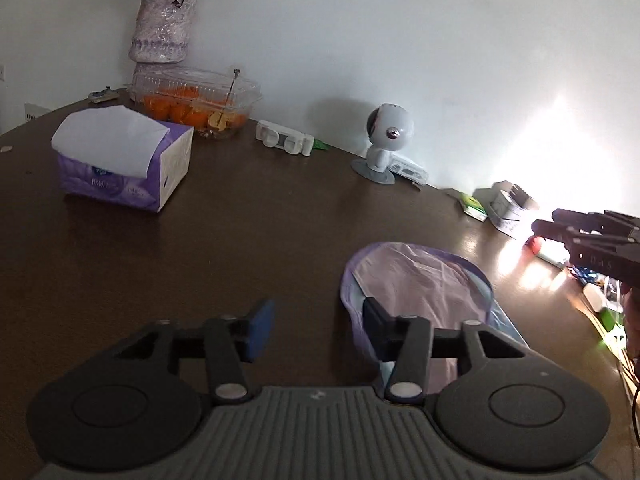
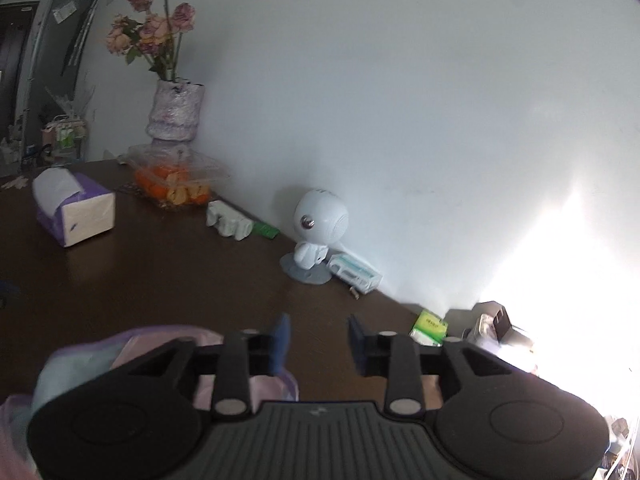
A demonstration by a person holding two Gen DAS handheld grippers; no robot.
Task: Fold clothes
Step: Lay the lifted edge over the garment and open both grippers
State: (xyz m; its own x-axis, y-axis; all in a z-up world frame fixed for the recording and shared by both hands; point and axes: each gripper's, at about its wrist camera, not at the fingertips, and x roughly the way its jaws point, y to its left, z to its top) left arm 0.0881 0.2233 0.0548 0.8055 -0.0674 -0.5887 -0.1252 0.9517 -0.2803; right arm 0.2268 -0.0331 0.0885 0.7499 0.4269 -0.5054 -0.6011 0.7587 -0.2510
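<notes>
Hovering left hand-held gripper [image 1: 318, 330] half-open, empty, beside garment [image 1: 420, 280]

— Can you read anything from where you stand?
— You get little. The other gripper [image 1: 592, 246], at the right edge of your left view, bears pale letters that look like "D A S". The purple tissue pack [image 1: 120, 160] shows a small blue badge with white marks, and the green packet [image 2: 430, 326] some print, both too blurred to read.

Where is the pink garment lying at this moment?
The pink garment lies on the dark table, right of the open left gripper in its view, well in front of the white robot figure.
</notes>
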